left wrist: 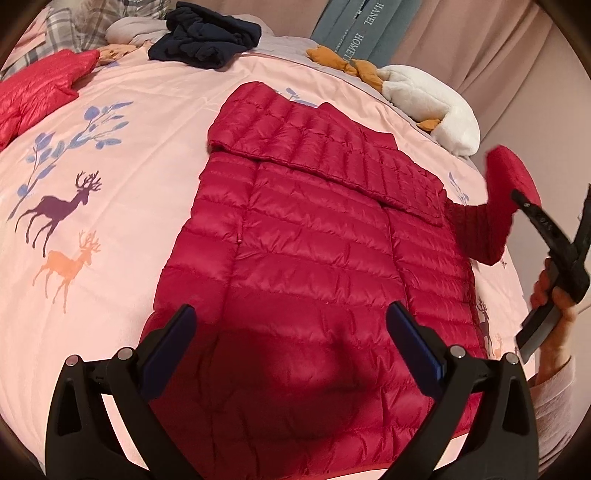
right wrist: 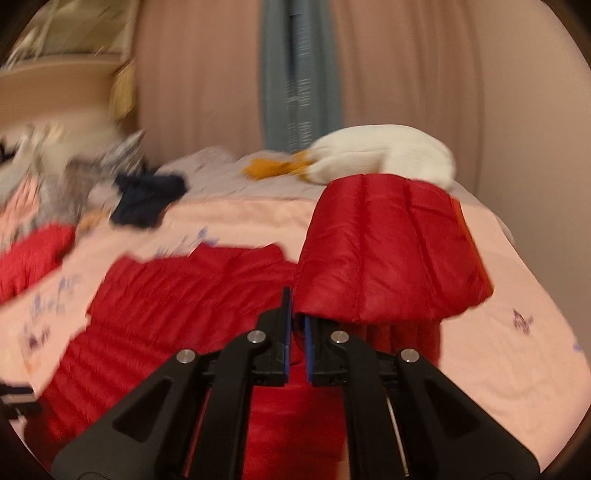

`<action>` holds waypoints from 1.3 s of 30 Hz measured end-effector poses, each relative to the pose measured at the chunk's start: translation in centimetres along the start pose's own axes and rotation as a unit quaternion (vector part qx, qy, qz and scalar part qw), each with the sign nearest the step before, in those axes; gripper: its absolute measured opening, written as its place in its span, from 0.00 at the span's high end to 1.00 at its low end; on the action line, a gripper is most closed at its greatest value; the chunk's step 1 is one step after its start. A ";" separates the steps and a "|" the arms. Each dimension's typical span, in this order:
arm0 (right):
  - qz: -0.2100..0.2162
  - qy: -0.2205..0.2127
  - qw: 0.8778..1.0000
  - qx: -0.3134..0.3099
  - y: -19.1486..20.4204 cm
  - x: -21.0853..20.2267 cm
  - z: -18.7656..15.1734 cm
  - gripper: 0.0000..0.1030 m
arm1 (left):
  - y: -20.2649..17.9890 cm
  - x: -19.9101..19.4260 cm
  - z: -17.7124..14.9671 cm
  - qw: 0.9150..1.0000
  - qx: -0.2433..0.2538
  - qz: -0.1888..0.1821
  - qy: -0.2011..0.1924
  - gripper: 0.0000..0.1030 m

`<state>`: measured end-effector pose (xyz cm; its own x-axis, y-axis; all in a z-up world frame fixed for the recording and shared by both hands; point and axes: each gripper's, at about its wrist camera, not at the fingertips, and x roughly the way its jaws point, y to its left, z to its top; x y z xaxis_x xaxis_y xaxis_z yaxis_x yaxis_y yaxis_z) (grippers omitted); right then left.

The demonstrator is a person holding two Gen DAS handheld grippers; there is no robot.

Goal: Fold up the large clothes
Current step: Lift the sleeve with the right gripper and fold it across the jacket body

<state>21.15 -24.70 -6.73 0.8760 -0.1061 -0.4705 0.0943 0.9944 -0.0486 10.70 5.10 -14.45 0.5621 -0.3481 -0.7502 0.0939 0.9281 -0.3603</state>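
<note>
A red quilted down jacket (left wrist: 295,240) lies flat on the pink bedspread (left wrist: 129,184), one sleeve folded across its top. My left gripper (left wrist: 291,314) hovers open just above the near hem, nothing between its fingers. At the right edge my right gripper (left wrist: 524,201) is shut on the other sleeve (left wrist: 506,184) and holds it raised off the bed. In the blurred right wrist view the sleeve (right wrist: 388,251) arches up from the closed pads of the right gripper (right wrist: 297,314), with the jacket body (right wrist: 177,295) spread out to the left.
A second red garment (left wrist: 37,92) and a navy one (left wrist: 207,37) lie at the far side of the bed. A white and orange plush toy (left wrist: 432,99) sits by the far right edge, with grey boxes (left wrist: 362,29) and a curtain behind. A person's hand (left wrist: 554,295) grips the right handle.
</note>
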 end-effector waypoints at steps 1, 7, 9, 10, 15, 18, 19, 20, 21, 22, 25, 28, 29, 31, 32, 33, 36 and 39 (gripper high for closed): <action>0.003 0.009 1.000 -0.029 1.7 0.5 -0.5 0.95 | 0.2 0.0 -0.1 1.000 -0.001 -0.002 0.000 0.01; -0.001 0.034 0.985 -0.172 8.9 2.3 -2.8 0.94 | 1.2 -0.3 -0.1 1.000 -0.013 -0.006 -0.002 0.01; -0.001 0.044 0.977 -0.211 11.1 3.3 -3.6 0.94 | 1.5 -0.3 -0.1 1.000 -0.018 -0.007 -0.002 0.01; -0.001 0.048 0.974 -0.223 11.8 3.5 -4.0 0.94 | 1.7 -0.4 -0.1 1.000 -0.021 -0.007 -0.001 0.01; 0.003 0.063 0.967 -0.249 14.0 4.5 -5.2 0.94 | 2.5 -0.6 -0.3 0.999 -0.031 -0.011 -0.004 0.01; 0.008 0.068 0.966 -0.248 14.4 4.9 -5.4 0.94 | 3.1 -0.6 -0.2 0.999 -0.043 -0.021 -0.003 0.01; 0.010 0.069 0.966 -0.248 14.4 4.9 -5.5 0.94 | 3.3 -0.6 -0.1 0.999 -0.047 -0.025 -0.002 0.01; 0.011 0.070 0.966 -0.247 14.4 4.9 -5.6 0.93 | 3.6 -0.5 0.0 0.998 -0.055 -0.031 -0.002 0.01; 0.013 0.072 0.967 -0.244 14.4 5.0 -5.7 0.93 | 3.8 -0.5 0.1 0.998 -0.061 -0.034 -0.002 0.01; 0.016 0.074 0.967 -0.241 14.6 5.3 -5.7 0.93 | 4.0 -0.5 0.1 0.997 -0.066 -0.036 -0.002 0.01; 0.020 0.079 0.969 -0.234 14.3 5.4 -5.8 0.93 | 4.7 -0.3 0.2 0.995 -0.086 -0.046 -0.001 0.01; 0.020 0.078 0.968 -0.236 14.5 5.4 -5.9 0.93 | 5.2 0.0 0.3 0.993 -0.105 -0.062 0.005 0.01; 0.022 0.077 0.968 -0.236 14.6 5.4 -5.9 0.93 | 5.2 0.1 0.4 0.992 -0.109 -0.067 0.007 0.01; 0.025 0.076 0.969 -0.234 14.7 5.3 -5.8 0.93 | 5.3 0.5 0.8 0.988 -0.122 -0.089 0.014 0.01; 0.027 0.075 0.969 -0.233 14.8 5.3 -5.9 0.93 | 5.3 0.6 1.0 0.987 -0.129 -0.099 0.016 0.01; 0.029 0.076 0.969 -0.231 14.8 5.2 -5.9 0.93 | 5.3 0.8 1.4 0.984 -0.138 -0.115 0.018 0.01; 0.031 0.077 0.969 -0.232 14.9 5.3 -6.1 0.93 | 4.7 1.1 2.2 0.981 -0.143 -0.133 0.017 0.01; 0.033 0.078 0.969 -0.232 14.8 5.2 -6.2 0.85 | 3.7 1.4 2.8 0.981 -0.135 -0.141 0.018 0.01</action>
<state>24.22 -10.57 -15.35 0.7874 -0.0758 -0.6117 -0.2141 0.8970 -0.3868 14.18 8.47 -15.26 0.5159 -0.5943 -0.6170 0.0168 0.7271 -0.6863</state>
